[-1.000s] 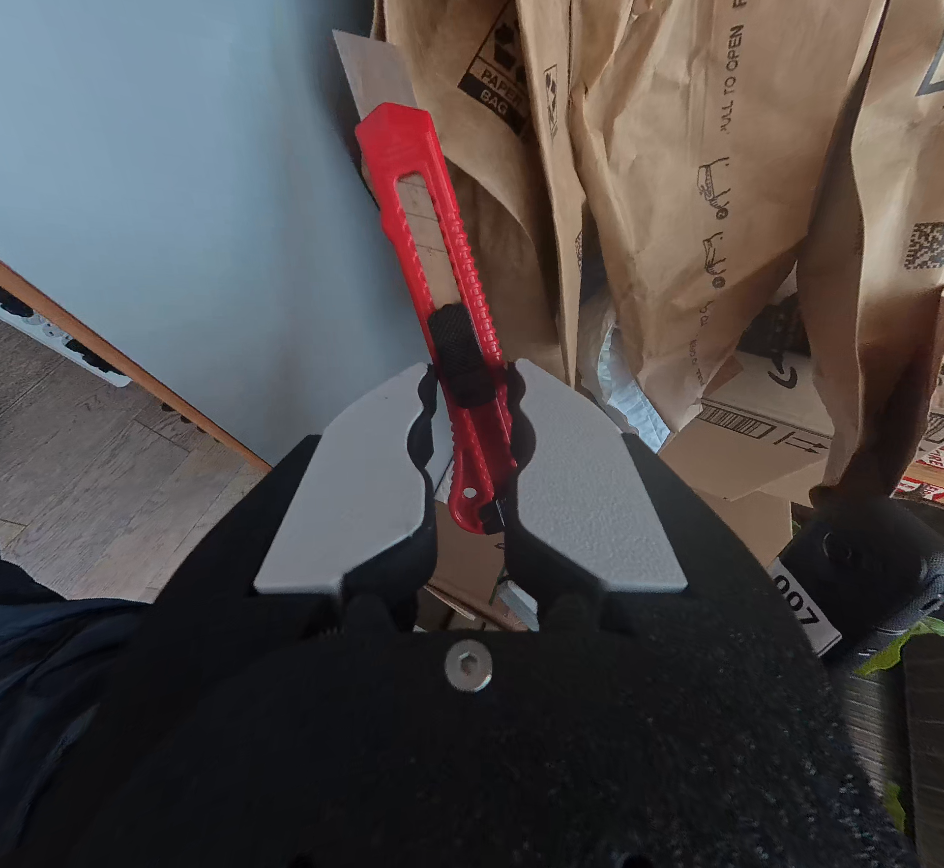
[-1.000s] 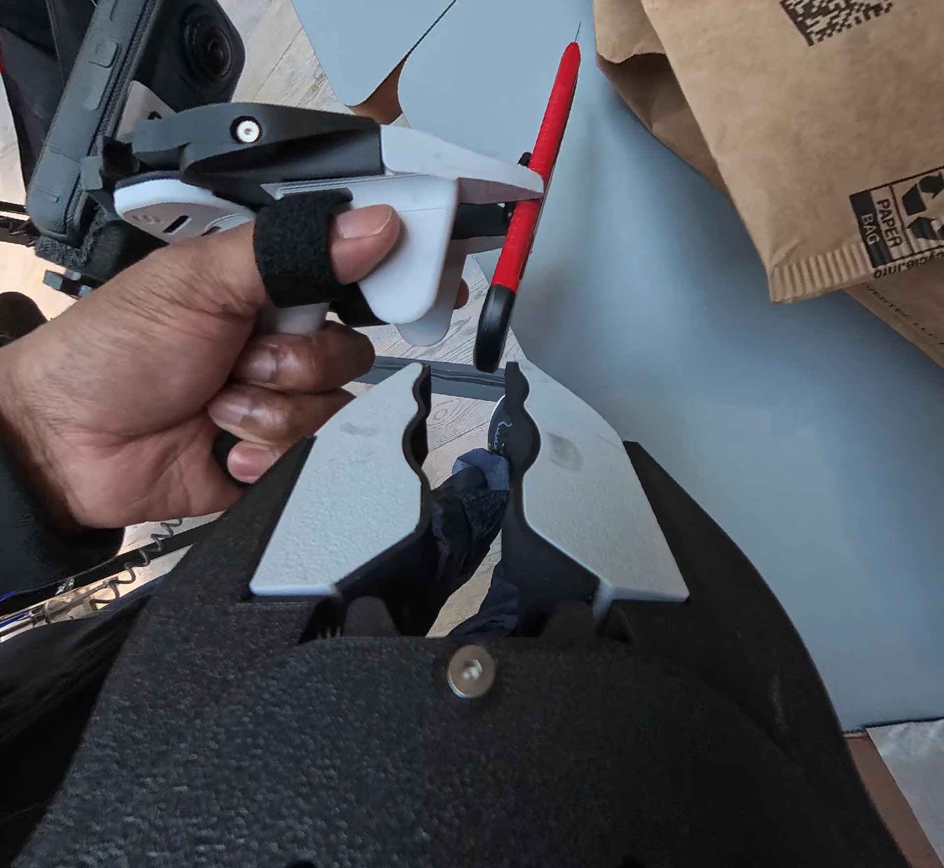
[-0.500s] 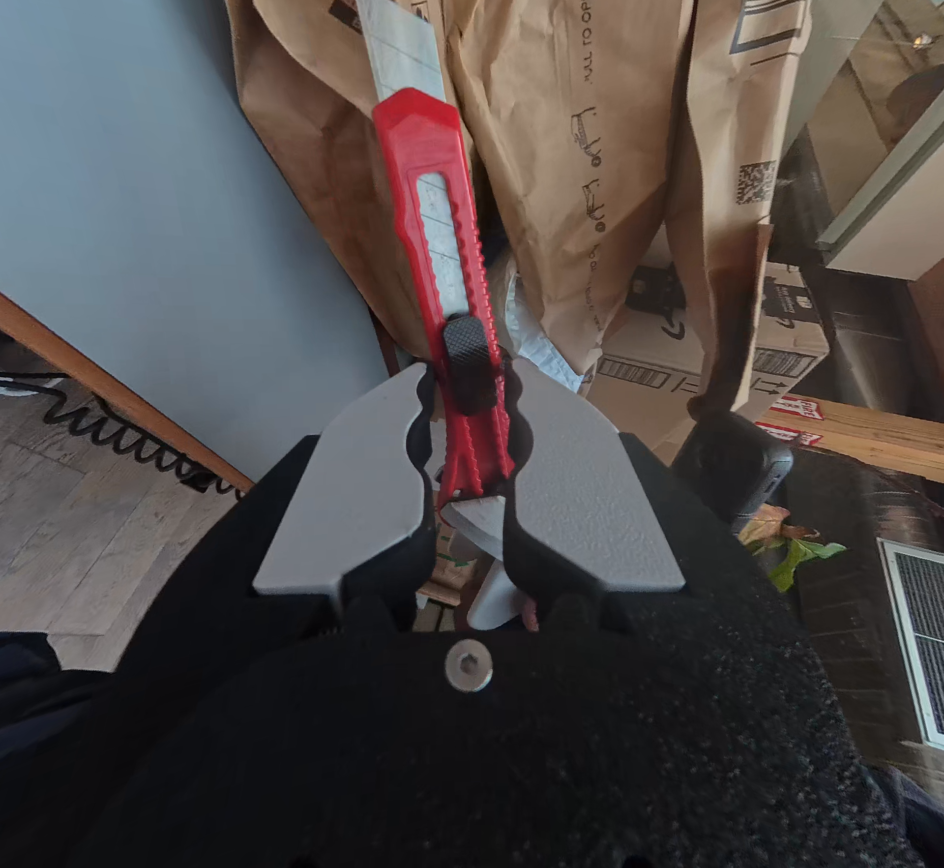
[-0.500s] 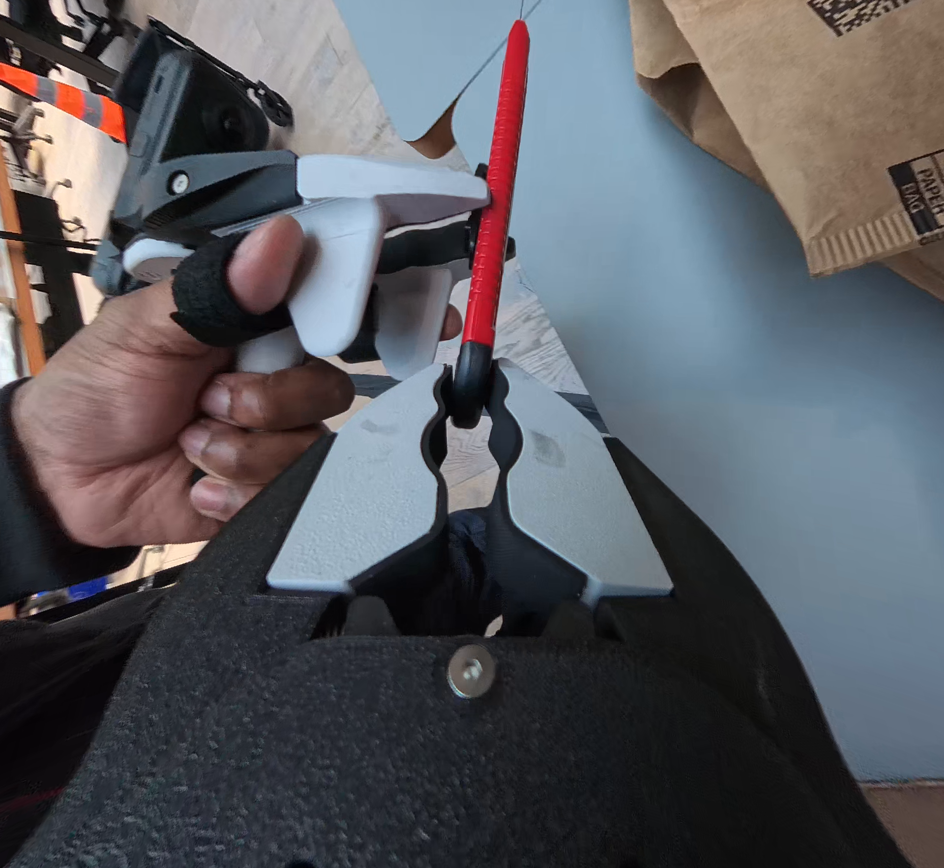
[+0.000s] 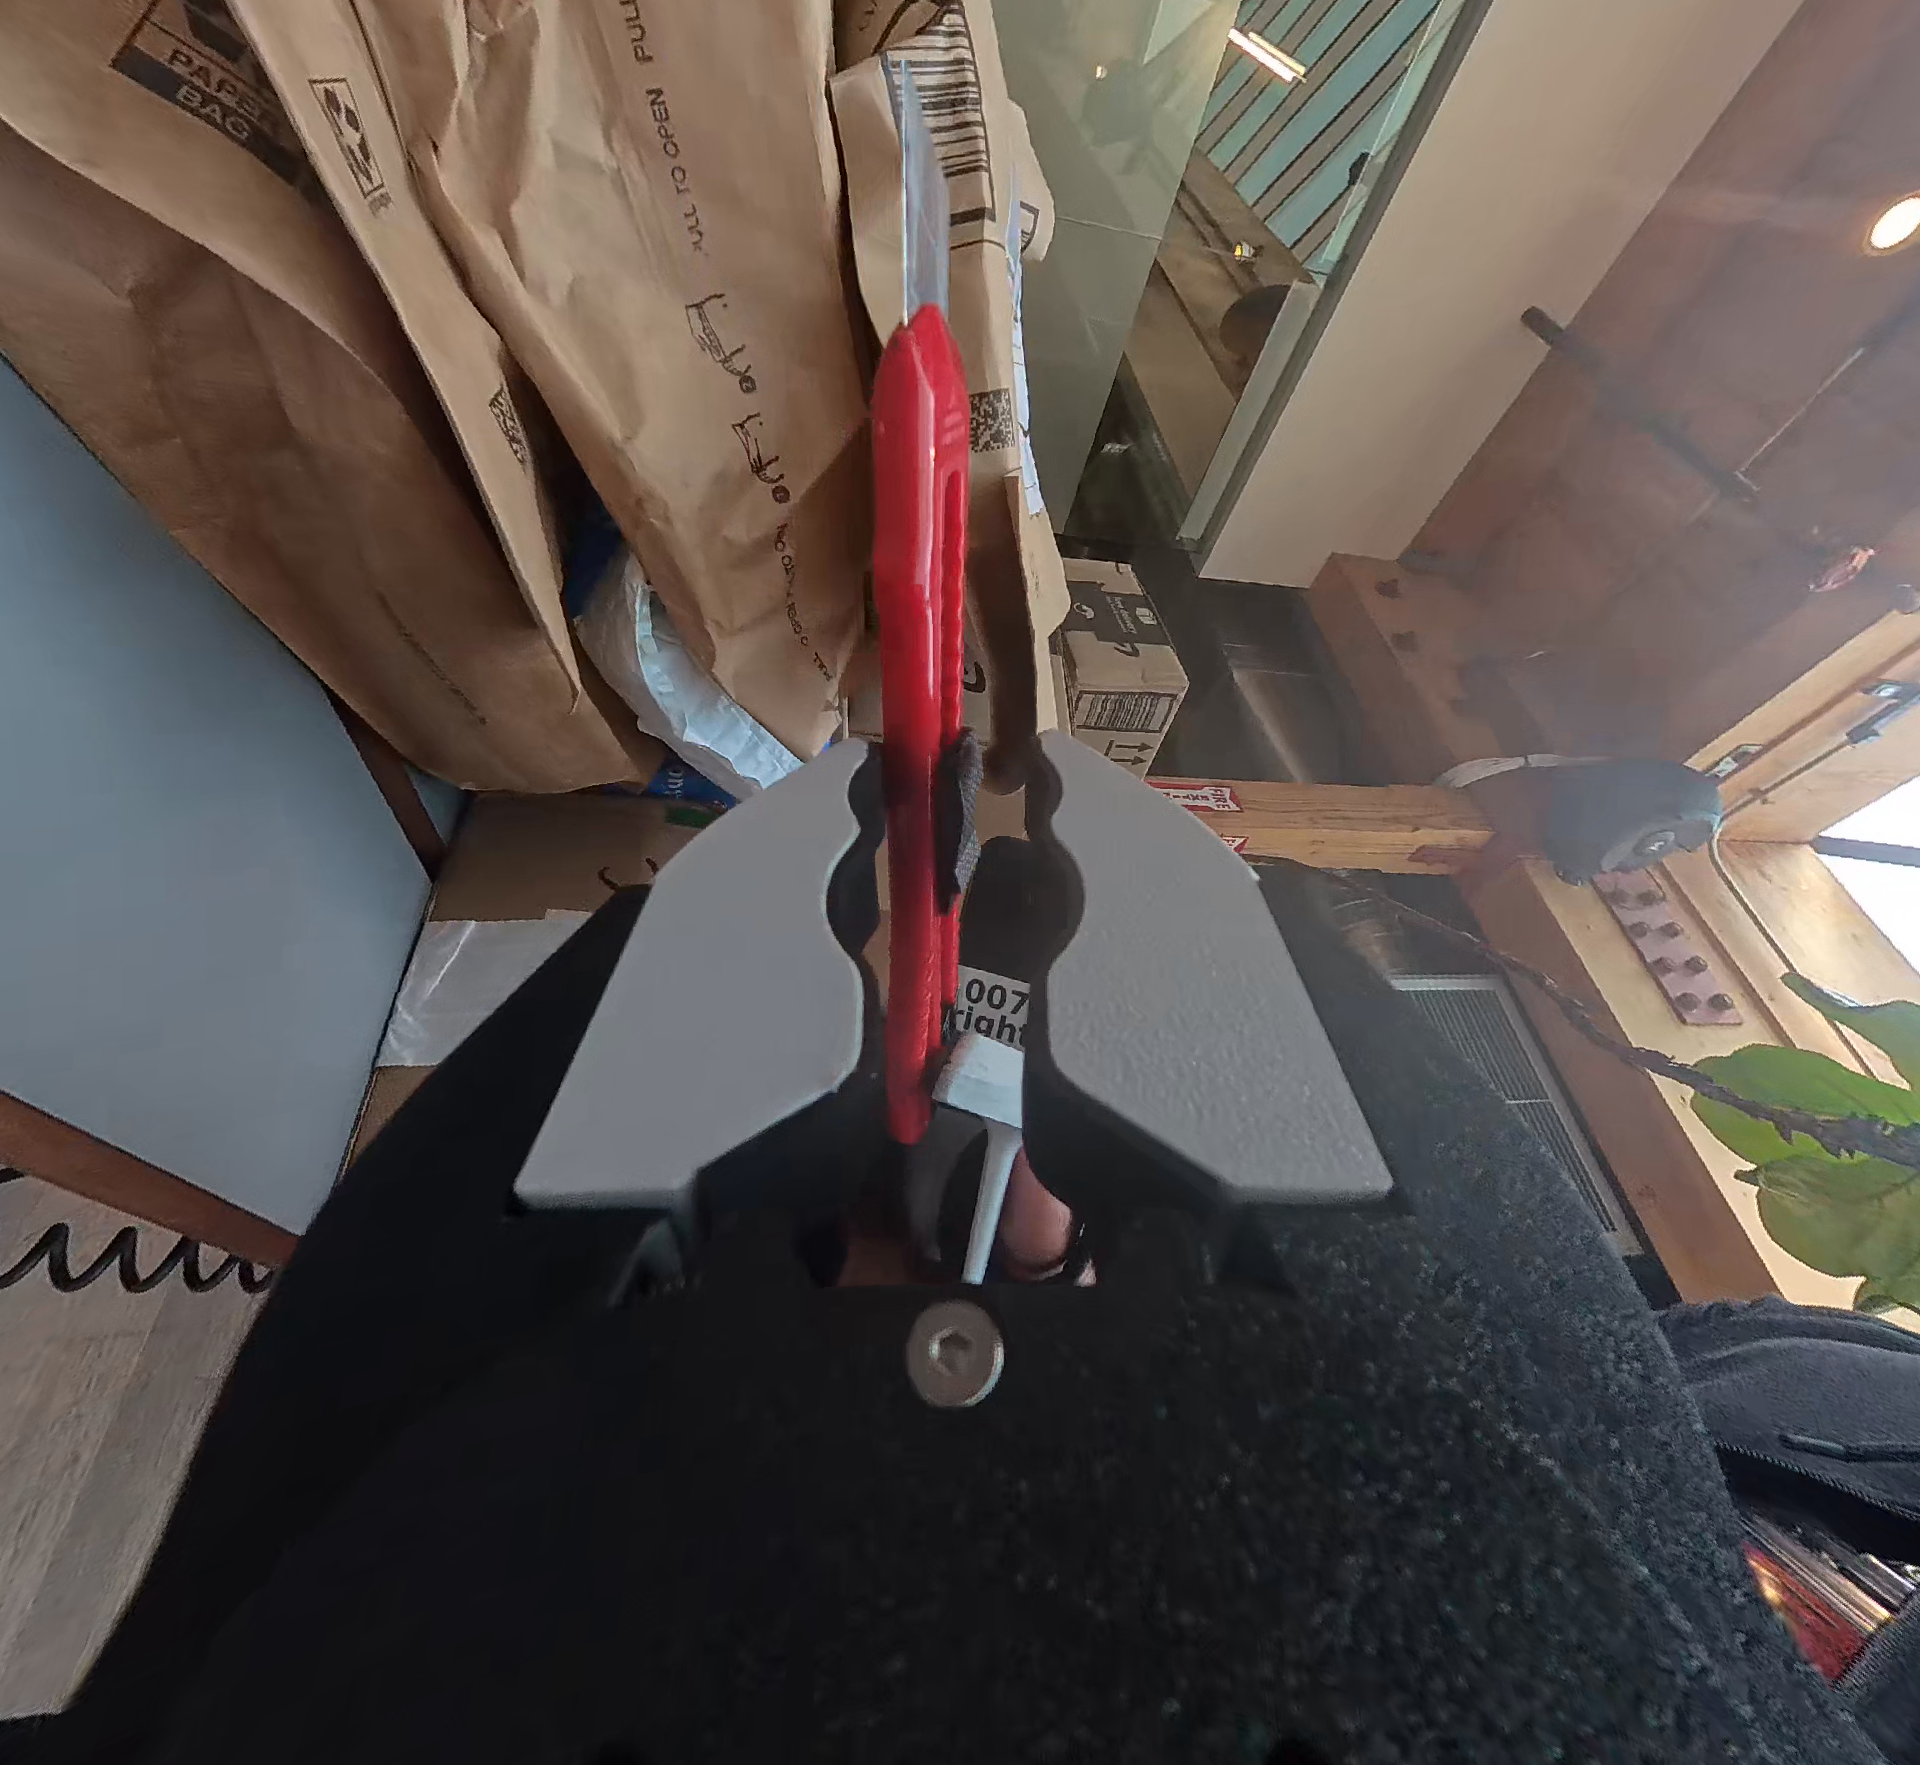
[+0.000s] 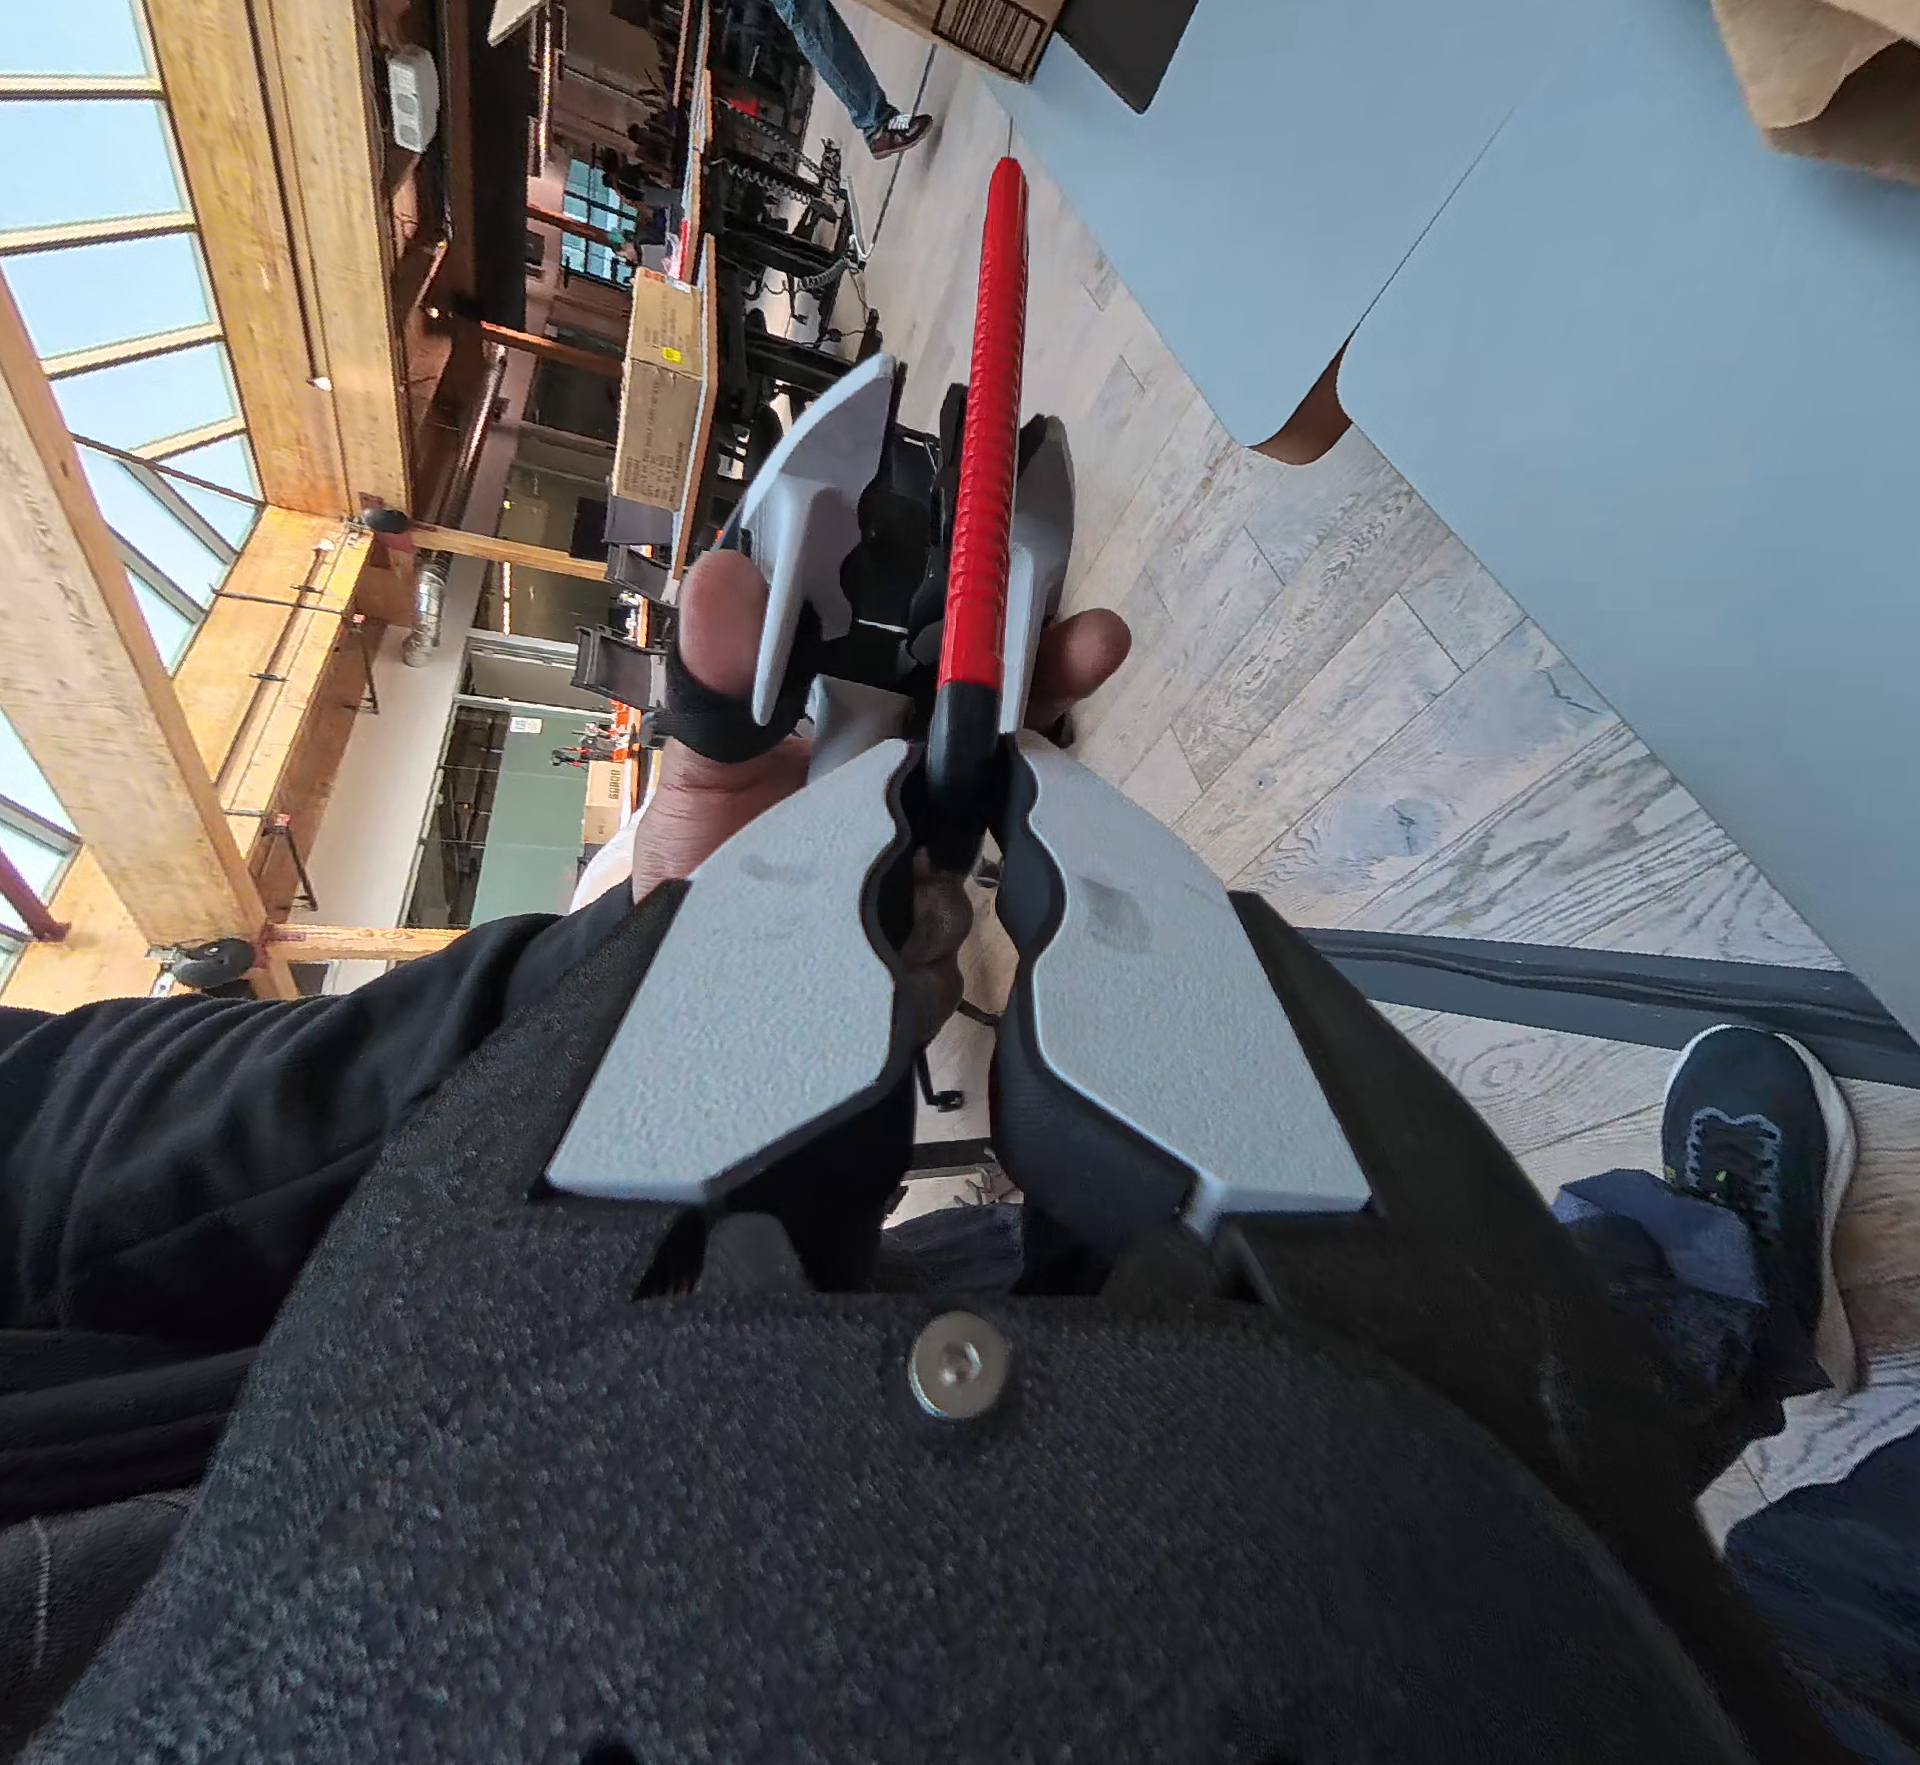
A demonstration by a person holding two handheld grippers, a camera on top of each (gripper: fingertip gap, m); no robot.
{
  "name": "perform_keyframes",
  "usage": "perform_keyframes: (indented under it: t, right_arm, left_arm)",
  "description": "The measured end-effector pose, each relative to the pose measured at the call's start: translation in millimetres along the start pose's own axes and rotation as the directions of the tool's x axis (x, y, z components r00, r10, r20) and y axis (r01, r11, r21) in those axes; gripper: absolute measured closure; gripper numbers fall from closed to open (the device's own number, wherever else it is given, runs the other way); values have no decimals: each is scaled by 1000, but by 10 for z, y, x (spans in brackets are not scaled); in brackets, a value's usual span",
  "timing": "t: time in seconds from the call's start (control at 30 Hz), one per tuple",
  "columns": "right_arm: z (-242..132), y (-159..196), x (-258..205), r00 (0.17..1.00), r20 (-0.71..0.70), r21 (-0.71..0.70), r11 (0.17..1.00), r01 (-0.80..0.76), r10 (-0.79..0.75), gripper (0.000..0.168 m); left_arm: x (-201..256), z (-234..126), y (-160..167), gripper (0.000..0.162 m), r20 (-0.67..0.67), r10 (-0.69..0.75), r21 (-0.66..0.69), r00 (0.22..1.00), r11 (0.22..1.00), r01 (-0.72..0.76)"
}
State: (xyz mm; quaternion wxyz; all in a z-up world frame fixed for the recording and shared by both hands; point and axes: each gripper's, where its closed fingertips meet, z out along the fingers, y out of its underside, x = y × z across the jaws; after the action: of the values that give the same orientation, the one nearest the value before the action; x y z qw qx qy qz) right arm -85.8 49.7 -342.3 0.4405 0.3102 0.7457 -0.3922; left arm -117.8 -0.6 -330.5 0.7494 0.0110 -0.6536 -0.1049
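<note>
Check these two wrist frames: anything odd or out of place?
Yes: the red box cutter has its blade extended and bare. The left gripper has opened and the cutter now leans on one finger. The right gripper pinches only its black end cap.

Cutter (image 5: 920, 635) glossy red plastic, ribbed spine, bare metal blade (image 5: 918, 188). Bags (image 5: 582, 281) crinkly matt kraft paper. Floor (image 6: 1340, 676) grainy wood.

1. the red utility knife (image 5: 918, 635) has its lower end hidden behind the left gripper's (image 5: 951, 811) fingers.
2. the brown paper bags (image 5: 436, 261) are cut off by the top edge.
3. the far workbenches (image 6: 665, 344) are too small to make out.
</note>
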Motion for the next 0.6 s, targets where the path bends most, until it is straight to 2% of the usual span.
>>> perform_keyframes:
  t: [0.03,0.3,0.4,0.5,0.6]
  right_arm:
    - [2,5,-30,1000,20,1,1000,-10,10,157]
    - [-18,148,-206,992,116,-39,998,-42,47,157]
    - [-31,175,-248,990,134,-43,998,-48,54,157]
    - [-17,261,-259,992,117,-107,994,-23,36,152]
    - [-70,222,-228,997,49,-149,987,64,-58,145]
  left_arm:
    - [11,-5,-9,137,-3,2,7,1000,1000,-2]
    - [158,-99,-144,142,-29,46,30,999,999,-45]
    - [194,-162,-204,150,-30,56,53,998,997,-55]
    - [180,-183,-163,151,8,114,32,993,993,-114]
    - [224,-205,-122,152,38,196,20,980,980,-197]
